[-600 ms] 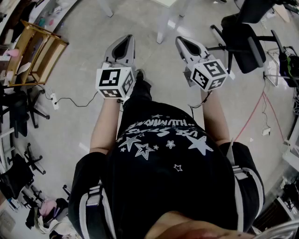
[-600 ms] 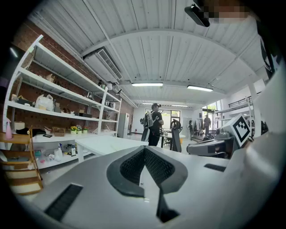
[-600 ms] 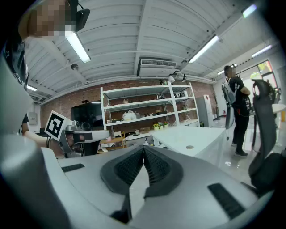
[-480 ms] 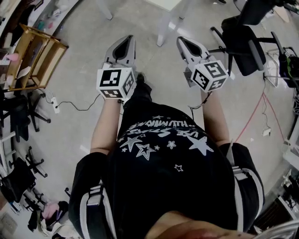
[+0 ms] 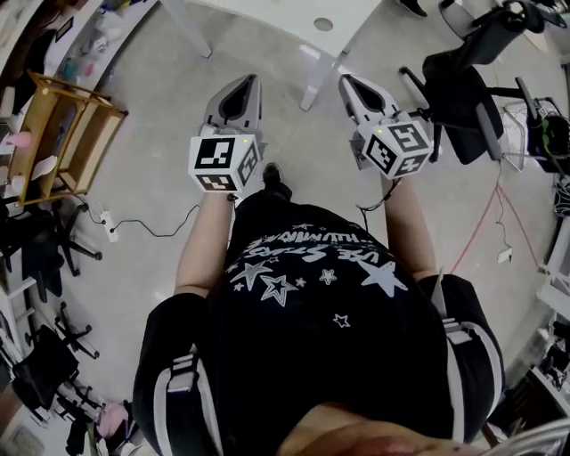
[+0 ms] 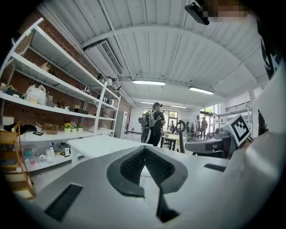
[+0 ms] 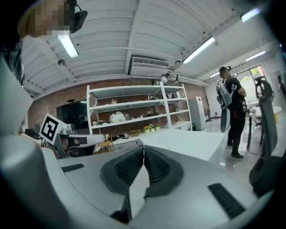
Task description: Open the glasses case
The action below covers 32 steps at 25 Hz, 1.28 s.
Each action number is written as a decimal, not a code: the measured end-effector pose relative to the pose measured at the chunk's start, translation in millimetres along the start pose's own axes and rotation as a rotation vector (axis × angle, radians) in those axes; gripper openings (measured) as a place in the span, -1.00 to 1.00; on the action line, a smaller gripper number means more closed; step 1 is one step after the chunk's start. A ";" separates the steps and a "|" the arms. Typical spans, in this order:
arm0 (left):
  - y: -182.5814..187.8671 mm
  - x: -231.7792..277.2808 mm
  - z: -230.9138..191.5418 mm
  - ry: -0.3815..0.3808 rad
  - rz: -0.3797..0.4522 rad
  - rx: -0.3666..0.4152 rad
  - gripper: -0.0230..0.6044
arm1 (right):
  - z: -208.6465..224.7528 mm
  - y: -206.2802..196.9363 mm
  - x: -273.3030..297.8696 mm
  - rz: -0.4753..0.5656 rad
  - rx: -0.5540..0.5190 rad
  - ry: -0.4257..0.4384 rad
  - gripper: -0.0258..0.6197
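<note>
The fingers of the left gripper (image 5: 239, 87) and the right gripper (image 5: 354, 86) are pressed together on nothing, held above the floor (image 5: 151, 160) short of the white desk (image 5: 267, 9). The glasses case is seen in no view; if reached with fingers unopened, it could be shoved away.
</note>
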<state>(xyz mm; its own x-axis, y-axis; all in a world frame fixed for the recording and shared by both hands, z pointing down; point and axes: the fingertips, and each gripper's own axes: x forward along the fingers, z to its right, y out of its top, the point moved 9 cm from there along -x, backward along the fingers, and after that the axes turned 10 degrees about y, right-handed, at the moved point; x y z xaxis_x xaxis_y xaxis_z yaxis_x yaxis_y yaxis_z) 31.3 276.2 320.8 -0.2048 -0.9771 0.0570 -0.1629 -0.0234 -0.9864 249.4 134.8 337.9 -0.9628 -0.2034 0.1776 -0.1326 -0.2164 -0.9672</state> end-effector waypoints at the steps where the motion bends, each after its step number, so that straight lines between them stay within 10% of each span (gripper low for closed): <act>1: 2.5 7.2 -7.0 -0.004 -0.002 0.001 -0.89 | 3.1 4.5 9.9 0.006 0.007 0.002 -0.89; 14: 4.5 73.6 -80.2 -0.036 -0.058 -0.045 -0.89 | 24.9 15.0 109.9 -0.014 0.060 -0.026 -0.89; 32: 8.3 175.3 -76.6 0.032 -0.081 -0.016 -0.89 | 137.2 28.6 170.1 -0.018 0.093 0.034 -0.89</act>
<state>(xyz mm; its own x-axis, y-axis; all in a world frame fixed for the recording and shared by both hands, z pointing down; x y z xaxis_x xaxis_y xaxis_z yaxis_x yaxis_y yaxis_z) -79.9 120.9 334.4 -0.2205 -0.9650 0.1419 -0.1955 -0.0988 -0.9757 114.0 -37.0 365.3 -0.9681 -0.1669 0.1870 -0.1290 -0.3079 -0.9426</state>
